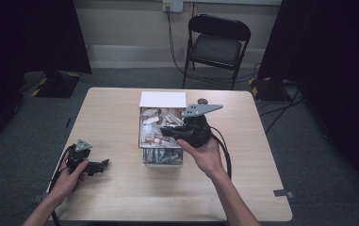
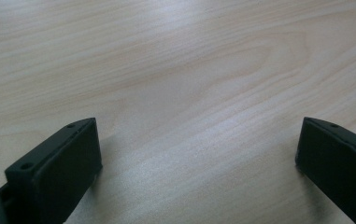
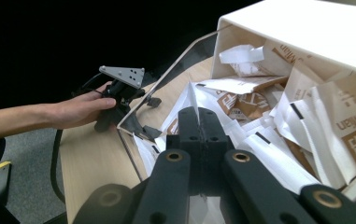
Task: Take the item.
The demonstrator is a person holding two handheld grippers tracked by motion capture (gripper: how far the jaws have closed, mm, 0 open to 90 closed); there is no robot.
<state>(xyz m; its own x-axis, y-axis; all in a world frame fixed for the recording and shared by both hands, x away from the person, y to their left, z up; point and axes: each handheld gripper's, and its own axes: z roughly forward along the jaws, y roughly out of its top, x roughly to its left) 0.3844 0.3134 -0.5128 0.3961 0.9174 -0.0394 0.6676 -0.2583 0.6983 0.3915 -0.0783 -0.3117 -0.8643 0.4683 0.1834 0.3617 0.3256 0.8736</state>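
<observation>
High view shows, nearest to the person, two forearms coming in from the bottom edge onto a pale wooden desk [image 1: 120,197]. The left tongs [image 1: 102,164] rest on the desk at its near left side, held in the left hand [image 1: 69,181], and they are well apart from the box. In the left gripper view their two black jaws stand spread wide, with bare wood grain between them and nothing held. A little farther, near the middle of the desk, the right hand [image 1: 205,153] holds the right tongs [image 1: 164,132] level over a clear-walled box [image 1: 163,157], with the tips pointing to the left above the contents. In the right gripper view the right tongs [image 3: 199,122] are pressed together, the two jaws touching along their length, and I can see no packet caught between them. Just under and beyond the tips lie many paper sachets [image 3: 278,140], white and brown, piled loosely inside the box, some with printed letters. The far end of the box has a white lid [image 1: 163,99]. Behind the desk, on the grey floor, stands a black folding chair [image 1: 217,47] near the wall.
</observation>
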